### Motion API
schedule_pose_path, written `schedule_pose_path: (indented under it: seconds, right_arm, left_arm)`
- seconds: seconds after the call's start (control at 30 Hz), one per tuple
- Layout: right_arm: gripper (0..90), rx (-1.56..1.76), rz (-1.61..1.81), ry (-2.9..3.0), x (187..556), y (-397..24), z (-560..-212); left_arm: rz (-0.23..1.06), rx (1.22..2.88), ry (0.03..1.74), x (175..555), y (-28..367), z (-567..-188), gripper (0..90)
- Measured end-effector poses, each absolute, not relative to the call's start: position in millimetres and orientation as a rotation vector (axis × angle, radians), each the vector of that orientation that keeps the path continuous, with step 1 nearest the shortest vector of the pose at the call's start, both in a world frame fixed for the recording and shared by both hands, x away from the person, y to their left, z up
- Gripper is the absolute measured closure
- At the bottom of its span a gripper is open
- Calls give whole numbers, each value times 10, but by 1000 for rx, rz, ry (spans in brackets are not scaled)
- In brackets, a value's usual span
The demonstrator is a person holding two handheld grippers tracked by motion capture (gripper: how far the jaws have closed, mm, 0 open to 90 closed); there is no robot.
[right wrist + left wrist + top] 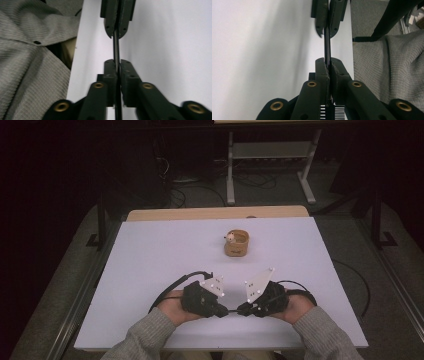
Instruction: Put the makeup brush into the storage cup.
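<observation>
Thin black rod (327, 45) bridging both facing tips, each hand-held gripper (223, 311) (242, 310) pinching one end.

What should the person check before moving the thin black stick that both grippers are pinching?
1. Left gripper shut on the stick: ok.
2. Right gripper shut on the stick: ok.
3. Stick straight between the two grippers: ok.
4. Little wooden cup standing apart from the hands: ok.
5. White table bare between grippers and cup: ok.
6. What sits inside the cup: cannot tell.
</observation>
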State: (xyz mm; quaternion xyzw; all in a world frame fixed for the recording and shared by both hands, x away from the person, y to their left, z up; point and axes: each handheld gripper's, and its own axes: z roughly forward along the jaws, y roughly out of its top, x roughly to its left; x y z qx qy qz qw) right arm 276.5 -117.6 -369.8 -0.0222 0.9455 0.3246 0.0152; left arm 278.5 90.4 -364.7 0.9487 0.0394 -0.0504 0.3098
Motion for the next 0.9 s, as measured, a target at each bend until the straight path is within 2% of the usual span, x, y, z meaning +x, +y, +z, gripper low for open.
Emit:
schedule_pose_path:
  seconds: [0.17, 0.23, 0.3, 0.4, 0.47, 0.6, 0.9]
  right_arm:
    - [750, -103, 923, 2963, 2738, -1122, -3708]
    - [773, -104, 891, 2971, 2730, -1122, -3711]
    - [833, -105, 882, 2972, 2734, -1139, -3715]
    - [839, -88, 882, 2975, 2724, -1149, -3733]
    - [841, -63, 895, 2957, 2713, -1179, -3778]
    - [842, 23, 974, 2951, 2694, -1287, -3884]
    - [842, 232, 1128, 2853, 2702, -1609, -4026]
  left_arm:
    - [-130, 2527, 94, 2783, 893, -3641, 851]
    - [-131, 2515, 107, 2771, 897, -3642, 852]
    - [-138, 2515, 100, 2770, 899, -3641, 851]
    - [-122, 2514, 107, 2760, 895, -3641, 838]
    - [-122, 2471, 151, 2761, 928, -3640, 701]
    - [-113, 2404, 212, 2800, 1067, -3608, 623]
    - [-87, 2297, 339, 2874, 1404, -3556, 585]
